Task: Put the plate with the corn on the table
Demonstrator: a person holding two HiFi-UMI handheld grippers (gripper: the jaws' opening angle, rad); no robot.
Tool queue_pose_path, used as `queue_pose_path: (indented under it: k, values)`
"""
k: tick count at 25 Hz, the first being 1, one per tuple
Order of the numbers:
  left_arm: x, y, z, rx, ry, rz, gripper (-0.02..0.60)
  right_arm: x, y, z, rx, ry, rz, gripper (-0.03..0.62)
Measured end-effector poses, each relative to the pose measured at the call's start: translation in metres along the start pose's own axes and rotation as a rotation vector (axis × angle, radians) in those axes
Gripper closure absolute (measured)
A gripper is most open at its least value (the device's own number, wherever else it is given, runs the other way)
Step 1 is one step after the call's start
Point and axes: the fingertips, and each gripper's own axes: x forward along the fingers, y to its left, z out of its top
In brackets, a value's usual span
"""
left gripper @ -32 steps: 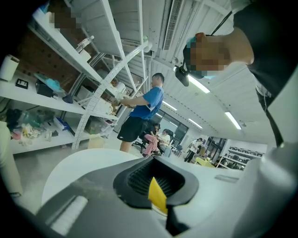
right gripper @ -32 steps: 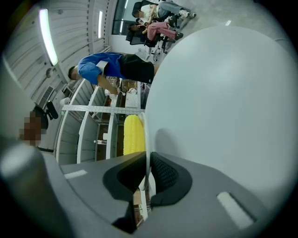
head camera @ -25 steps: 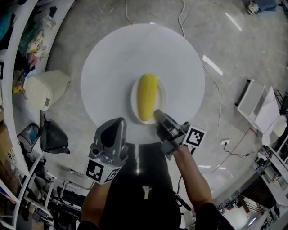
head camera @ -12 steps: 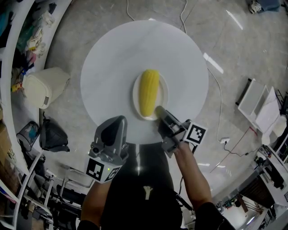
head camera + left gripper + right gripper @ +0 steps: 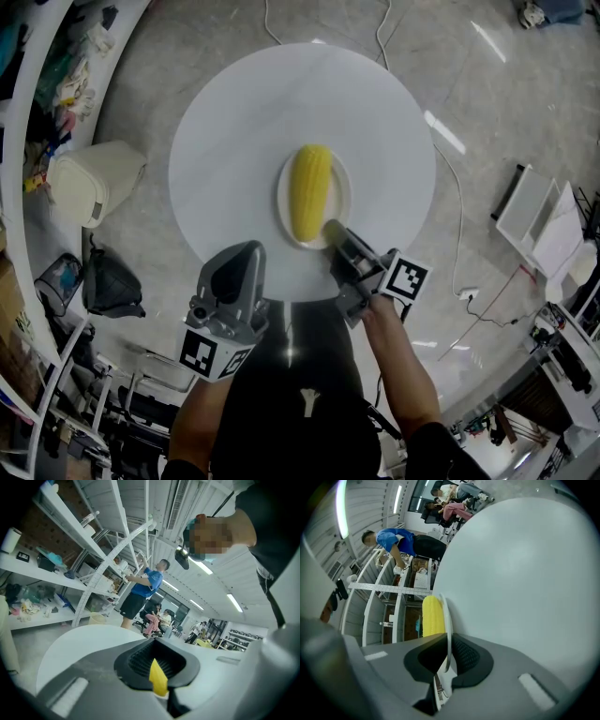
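White plate [image 5: 342, 193] in right hand-held gripper [image 5: 331, 232]

The round counter [image 5: 281, 103] looks matt white and smooth. The plate [image 5: 343, 187] is white with a thin glossy rim. The corn [image 5: 309, 192] is yellow, bumpy and faintly shiny. The left tongs [image 5: 246, 258] and right tongs [image 5: 330, 232] are matt grey plastic with black ribbed pads [image 5: 464, 656]. The floor [image 5: 506, 103] is polished, reflective grey.

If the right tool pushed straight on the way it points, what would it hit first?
Most likely the corn. The right tool is shut on the near rim of the plate and points at the corn's end, just ahead.
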Motion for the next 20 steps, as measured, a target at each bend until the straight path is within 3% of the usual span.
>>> queue_pose_path:
  k: [9, 20]
  values:
    - [-0.002, -0.001, -0.001, -0.005, -0.001, 0.001, 0.578, 0.0, -0.002, 0.006, -0.098, -0.026, -0.127, 0.566]
    - [-0.005, -0.006, -0.001, -0.007, -0.01, 0.002, 0.578, -0.011, -0.004, 0.01, -0.268, -0.039, -0.258, 0.491]
